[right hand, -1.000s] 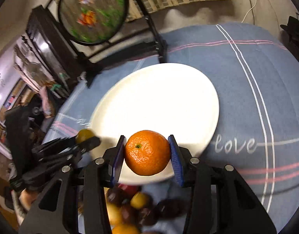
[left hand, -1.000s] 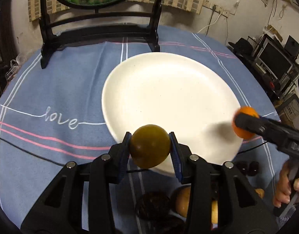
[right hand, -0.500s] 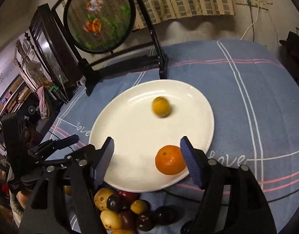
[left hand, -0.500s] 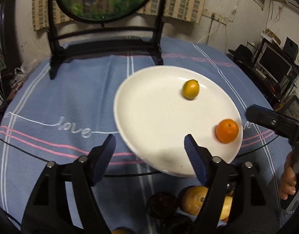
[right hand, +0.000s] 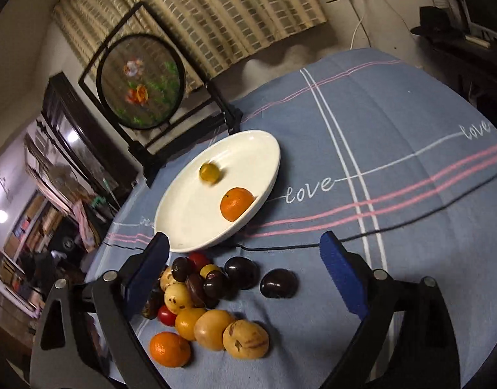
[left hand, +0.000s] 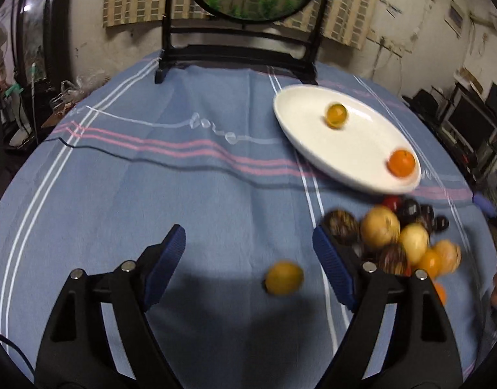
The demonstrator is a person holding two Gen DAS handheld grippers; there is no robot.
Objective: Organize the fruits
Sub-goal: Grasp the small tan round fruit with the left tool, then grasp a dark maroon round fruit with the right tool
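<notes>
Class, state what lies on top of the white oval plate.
On the white oval plate lie two fruits, apart: a small yellow-green citrus and an orange mandarin near its rim. Anything beneath the plate is hidden.

Both fruits carried a second ago now lie on the white plate [right hand: 267,175]: the yellow-green fruit [right hand: 209,172] near its middle, the orange [right hand: 237,204] by its rim. The left gripper [left hand: 248,267] and right gripper [right hand: 245,275], then clamped, now stand spread and withdrawn over the fruit pile [right hand: 203,298].
</notes>
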